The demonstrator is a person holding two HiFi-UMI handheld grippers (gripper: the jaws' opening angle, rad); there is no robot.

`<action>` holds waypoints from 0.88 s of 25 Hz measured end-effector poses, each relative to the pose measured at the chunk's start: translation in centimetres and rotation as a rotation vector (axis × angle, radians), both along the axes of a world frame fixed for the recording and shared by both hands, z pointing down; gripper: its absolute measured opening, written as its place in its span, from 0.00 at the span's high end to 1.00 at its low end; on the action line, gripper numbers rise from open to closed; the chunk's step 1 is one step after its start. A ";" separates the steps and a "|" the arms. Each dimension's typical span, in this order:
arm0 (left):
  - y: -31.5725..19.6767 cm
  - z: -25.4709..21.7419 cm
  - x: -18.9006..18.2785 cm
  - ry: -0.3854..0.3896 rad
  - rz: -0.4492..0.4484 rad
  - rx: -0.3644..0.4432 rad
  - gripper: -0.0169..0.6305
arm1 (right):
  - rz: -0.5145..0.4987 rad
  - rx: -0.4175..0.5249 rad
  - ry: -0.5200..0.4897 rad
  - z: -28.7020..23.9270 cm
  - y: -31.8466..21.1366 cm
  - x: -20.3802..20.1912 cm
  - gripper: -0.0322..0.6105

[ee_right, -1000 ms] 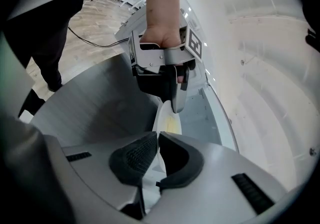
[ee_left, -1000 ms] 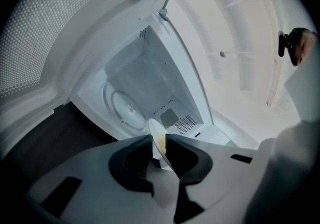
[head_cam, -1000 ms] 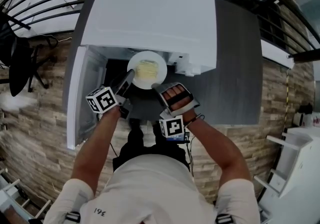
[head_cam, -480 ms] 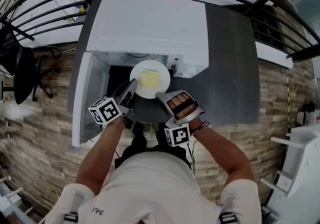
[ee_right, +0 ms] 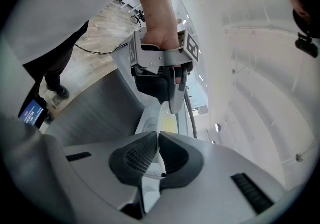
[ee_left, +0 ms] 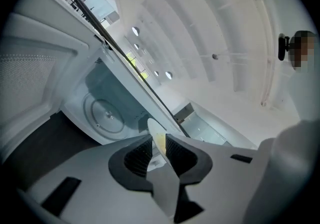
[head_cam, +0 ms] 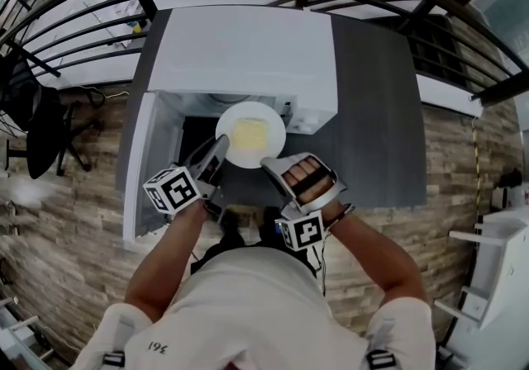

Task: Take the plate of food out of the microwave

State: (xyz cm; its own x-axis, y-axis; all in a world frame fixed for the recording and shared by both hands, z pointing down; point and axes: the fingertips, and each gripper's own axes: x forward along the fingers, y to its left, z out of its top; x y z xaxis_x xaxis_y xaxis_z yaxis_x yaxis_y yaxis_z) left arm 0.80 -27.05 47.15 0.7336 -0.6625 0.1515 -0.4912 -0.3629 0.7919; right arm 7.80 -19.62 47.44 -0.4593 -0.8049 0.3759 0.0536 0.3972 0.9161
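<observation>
Jaws of the left gripper and right gripper are pinched on opposite rims of the round white plate of pale yellow food. It is held just outside the open white microwave, over the dark grey counter. Small dark digits are printed on the white shirt, too blurred to be read.

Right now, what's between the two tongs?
In the head view, the plate of food spans the gap, its rim pinched by the left tongs and the right tongs.
</observation>
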 end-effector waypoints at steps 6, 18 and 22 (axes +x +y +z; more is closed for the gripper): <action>0.6 -2.3 -0.1 0.007 -0.009 0.004 0.85 | -0.019 -0.009 -0.010 -2.1 0.7 -0.1 0.93; 0.1 -6.6 -0.1 0.003 -0.022 0.087 0.85 | -0.027 0.056 -0.004 -5.3 -0.1 0.3 0.93; -1.2 -7.6 0.1 -0.007 -0.029 0.107 0.85 | -0.025 0.076 -0.006 -6.4 -1.4 0.7 0.93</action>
State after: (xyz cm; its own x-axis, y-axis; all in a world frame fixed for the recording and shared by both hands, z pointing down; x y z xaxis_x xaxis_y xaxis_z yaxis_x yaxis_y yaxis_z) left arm 0.85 -28.25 39.57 0.7134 -0.6957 0.0840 -0.5080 -0.4308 0.7459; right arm 8.47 -21.05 41.00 -0.4813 -0.8194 0.3114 0.0568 0.3254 0.9439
